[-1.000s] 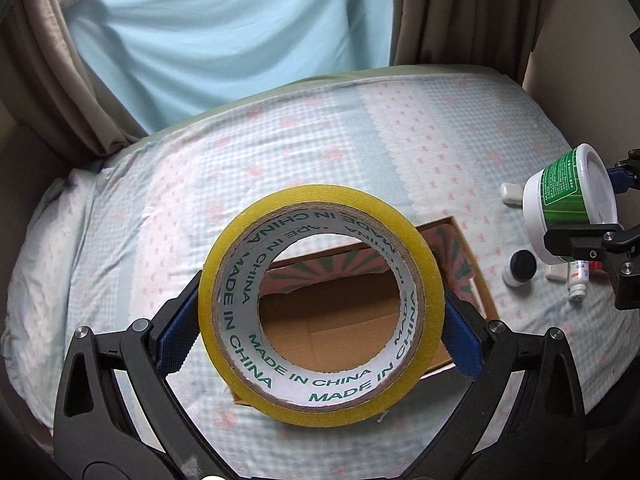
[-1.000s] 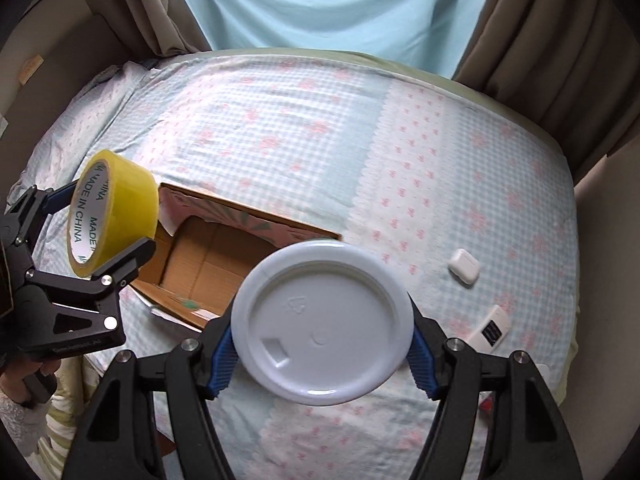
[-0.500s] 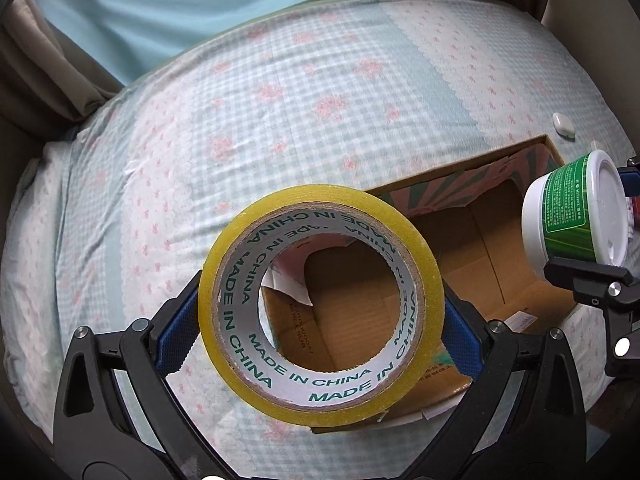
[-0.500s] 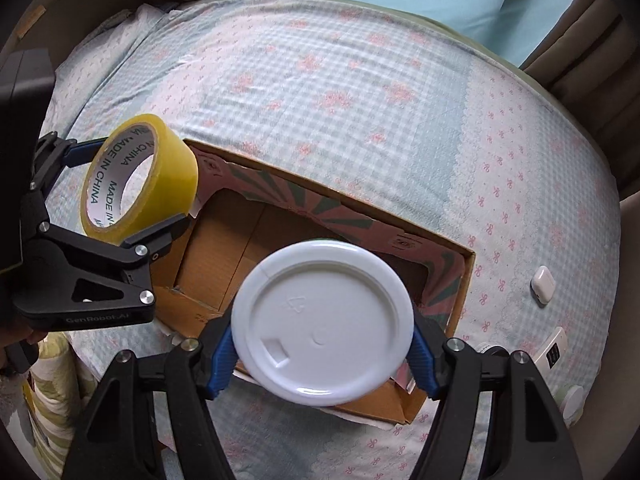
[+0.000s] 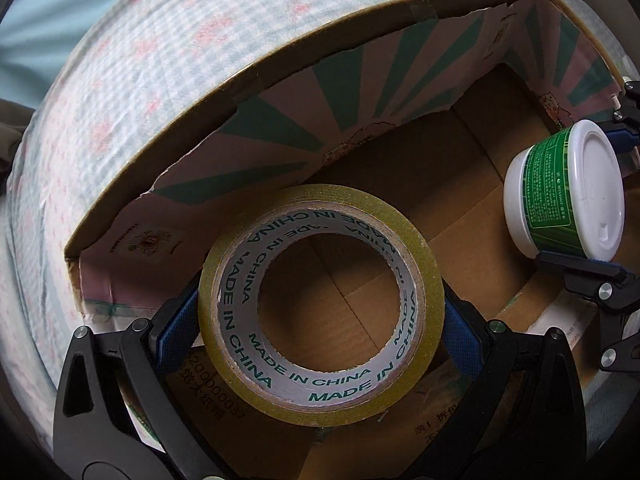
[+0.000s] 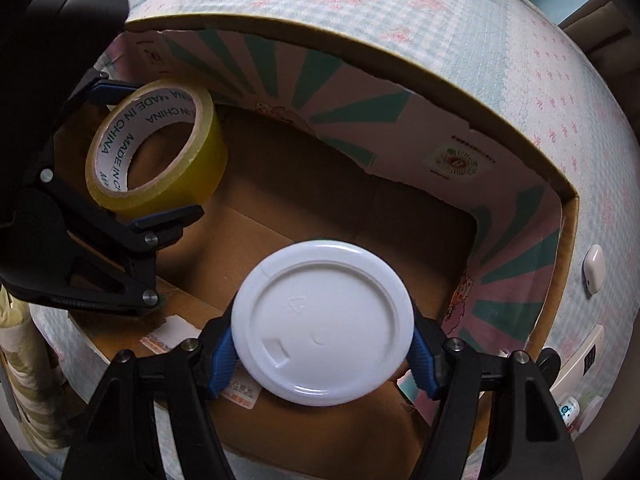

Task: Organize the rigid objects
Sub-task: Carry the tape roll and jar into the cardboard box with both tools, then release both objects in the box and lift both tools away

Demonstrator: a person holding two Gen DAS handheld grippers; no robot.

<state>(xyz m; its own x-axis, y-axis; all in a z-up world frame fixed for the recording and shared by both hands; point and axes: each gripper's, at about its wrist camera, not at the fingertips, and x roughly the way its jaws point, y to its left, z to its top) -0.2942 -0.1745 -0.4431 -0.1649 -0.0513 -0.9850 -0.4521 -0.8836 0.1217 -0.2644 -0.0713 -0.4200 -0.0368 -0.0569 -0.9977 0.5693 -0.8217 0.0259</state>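
My left gripper (image 5: 320, 332) is shut on a yellow roll of tape (image 5: 424, 280) printed "MADE IN CHINA", held inside the open cardboard box (image 5: 280, 68) above its brown floor. The tape also shows in the right wrist view (image 6: 200, 168), at the box's left end. My right gripper (image 6: 322, 346) is shut on a white tub with a green label, its white lid (image 6: 324, 320) facing the camera. The tub (image 5: 560, 196) shows in the left wrist view at the box's right end, also inside the box.
The box lies on a bed with a blue checked cover (image 6: 400, 12). To the right of the box lie a small white case (image 6: 593, 268), a white remote-like item (image 6: 580, 360) and small bottles (image 6: 570, 408). A paper label (image 6: 168, 336) lies on the box floor.
Both grippers have moved forward and down with their loads, from above the box to inside it. The box now fills both views.
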